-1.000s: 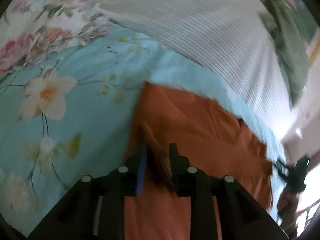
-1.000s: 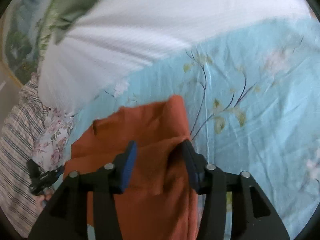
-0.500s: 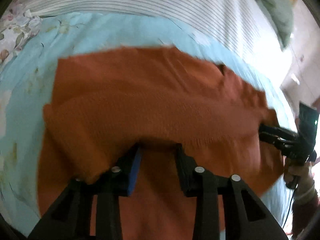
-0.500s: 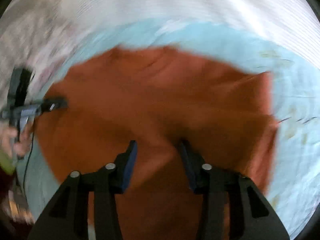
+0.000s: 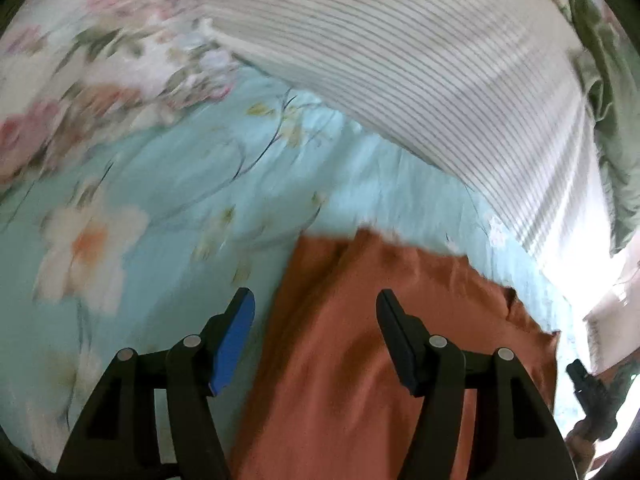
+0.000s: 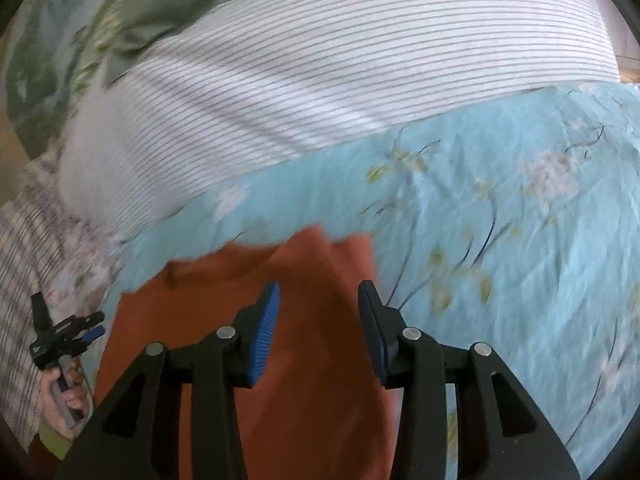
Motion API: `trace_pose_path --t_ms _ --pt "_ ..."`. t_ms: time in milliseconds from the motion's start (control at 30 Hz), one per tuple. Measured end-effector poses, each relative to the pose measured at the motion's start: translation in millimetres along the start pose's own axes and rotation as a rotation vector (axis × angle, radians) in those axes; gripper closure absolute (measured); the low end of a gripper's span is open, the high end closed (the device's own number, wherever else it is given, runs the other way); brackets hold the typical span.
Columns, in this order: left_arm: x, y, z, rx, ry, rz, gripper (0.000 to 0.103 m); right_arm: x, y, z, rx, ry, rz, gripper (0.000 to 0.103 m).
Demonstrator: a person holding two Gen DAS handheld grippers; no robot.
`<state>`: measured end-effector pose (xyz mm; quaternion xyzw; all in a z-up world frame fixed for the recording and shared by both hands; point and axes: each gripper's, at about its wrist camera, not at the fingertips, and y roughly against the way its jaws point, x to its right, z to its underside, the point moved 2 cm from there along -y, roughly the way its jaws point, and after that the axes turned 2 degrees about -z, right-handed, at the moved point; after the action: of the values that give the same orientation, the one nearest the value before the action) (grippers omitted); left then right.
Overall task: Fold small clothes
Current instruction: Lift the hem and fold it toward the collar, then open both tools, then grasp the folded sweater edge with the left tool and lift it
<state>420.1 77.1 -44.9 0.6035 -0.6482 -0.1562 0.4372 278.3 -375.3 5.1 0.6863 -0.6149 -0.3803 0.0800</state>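
Observation:
A rust-orange knit garment (image 5: 384, 320) lies on a light blue floral bedsheet (image 5: 160, 184). My left gripper (image 5: 316, 332) is open and empty, hanging over the garment's left edge; its left finger is over the sheet. In the right wrist view the same garment (image 6: 316, 320) lies below my right gripper (image 6: 318, 324), which is open and empty over the garment's far right corner. The left gripper also shows small in the right wrist view (image 6: 64, 332), held in a hand.
A white striped pillow (image 5: 420, 72) lies beyond the garment, also seen in the right wrist view (image 6: 320, 72). A pink floral cloth (image 5: 80, 60) is at far left, green bedding (image 6: 100, 20) behind. A plaid cloth (image 6: 24, 260) lies at the left edge.
Both grippers have opened and let go of the orange garment, then pulled back and tilted up. The garment now lies flat on the sheet.

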Motion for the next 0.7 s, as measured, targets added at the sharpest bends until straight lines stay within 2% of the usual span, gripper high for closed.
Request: trace_pose_path --t_ms 200,300,400,500,700 --pt "1 44 80 -0.015 0.042 0.101 0.039 -35 12 75 -0.094 0.014 -0.103 0.061" --pt "0 65 121 -0.028 0.052 0.116 0.035 -42 8 100 -0.14 -0.004 -0.119 0.061" --pt "-6 85 154 -0.043 0.081 0.146 0.033 -41 22 123 -0.154 -0.034 -0.121 0.06" --pt "-12 94 175 -0.054 0.113 0.177 0.025 -40 31 134 -0.144 -0.068 -0.124 0.059" --pt "-21 87 194 -0.088 0.181 0.193 0.024 -41 52 148 -0.144 -0.074 -0.127 0.052"
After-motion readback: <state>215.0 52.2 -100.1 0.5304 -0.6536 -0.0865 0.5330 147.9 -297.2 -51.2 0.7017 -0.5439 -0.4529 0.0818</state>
